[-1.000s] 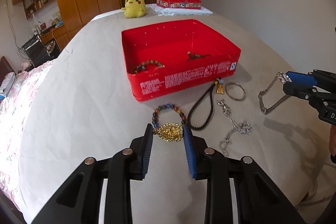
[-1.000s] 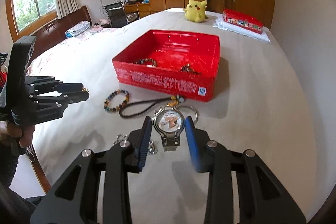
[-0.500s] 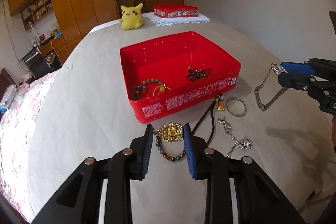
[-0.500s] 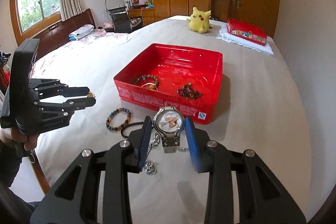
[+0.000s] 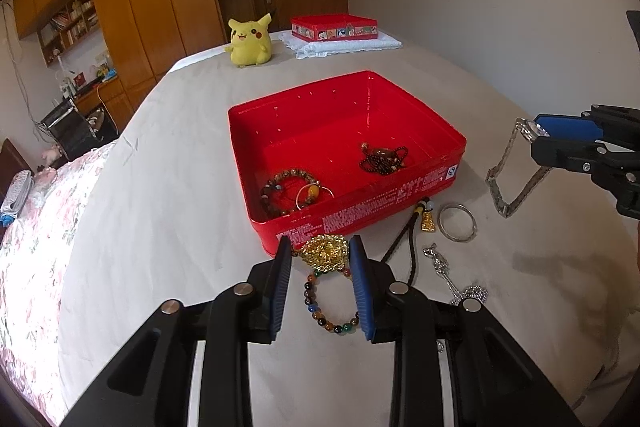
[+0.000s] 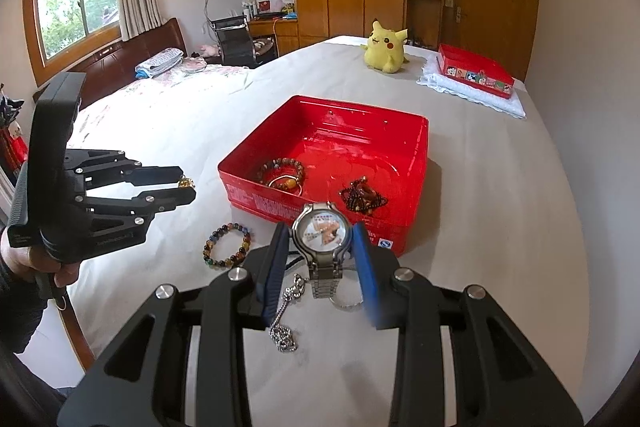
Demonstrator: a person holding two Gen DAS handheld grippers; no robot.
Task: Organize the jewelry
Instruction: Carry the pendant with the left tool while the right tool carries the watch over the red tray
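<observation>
An open red tin (image 5: 352, 215) (image 6: 414, 163) sits mid-table and holds a brown bead bracelet (image 5: 280, 187), a ring with an amber bead (image 5: 313, 191) and a dark bead bundle (image 5: 382, 157). My left gripper (image 5: 322, 251) is shut on a gold pendant (image 5: 325, 251), held above the table just short of the tin's near wall. My right gripper (image 6: 322, 231) is shut on a silver wristwatch (image 6: 322, 231), its band hanging down (image 5: 506, 183), held above the table right of the tin.
On the table lie a multicoloured bead bracelet (image 5: 326, 303) (image 6: 227, 245), a black cord with a gold charm (image 5: 416, 231), a silver bangle (image 5: 457, 227) and a silver chain (image 5: 452, 279) (image 6: 286, 323). A Pikachu plush (image 5: 248, 43) and a second red tin (image 5: 334, 27) on a white cloth stand far back.
Both grippers have risen with their loads and moved toward the tin. The gold pendant came up off the bead bracelet; the watch now hangs higher.
</observation>
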